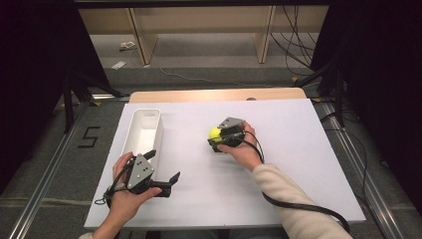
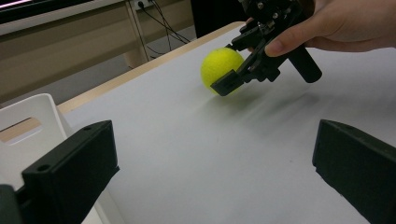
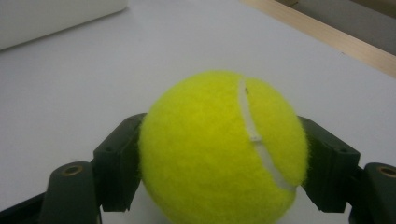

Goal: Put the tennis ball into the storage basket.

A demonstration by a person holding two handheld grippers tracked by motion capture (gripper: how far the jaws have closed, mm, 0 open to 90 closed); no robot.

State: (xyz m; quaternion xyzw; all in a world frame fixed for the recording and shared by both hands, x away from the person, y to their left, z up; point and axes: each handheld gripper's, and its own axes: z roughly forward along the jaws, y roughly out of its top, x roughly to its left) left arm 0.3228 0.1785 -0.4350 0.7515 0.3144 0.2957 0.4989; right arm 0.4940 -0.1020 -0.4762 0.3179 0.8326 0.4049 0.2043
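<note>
Your right gripper [image 1: 215, 135] is closed on the tennis ball [image 1: 214, 132]. In the right gripper view the two black jaws press against opposite sides of the ball [image 3: 219, 149], one at each flank, and the white seam runs down its front. The ball sits near the middle of the white counter [image 1: 278, 179], slightly toward the far side (whether it rests on the surface or hangs just above it cannot be told from these views). In the left gripper view the ball [image 2: 220, 69] appears beyond the open space between that gripper's own jaws, with the right gripper [image 2: 233, 77] clamped on it and your right hand [image 2: 327, 25] wrapped around the gripper body.

Your left gripper [image 1: 165, 172] stands wide, with nothing between its jaws. It is held near the front left of the counter, well apart from the ball, and your left hand [image 1: 124, 196] grips it from below. A white bin [image 1: 144, 130] lies just beyond the left gripper, along the left side of the counter, its long axis running away from you. A black cable [image 1: 298, 205] trails from the right gripper along your sleeve.
</note>
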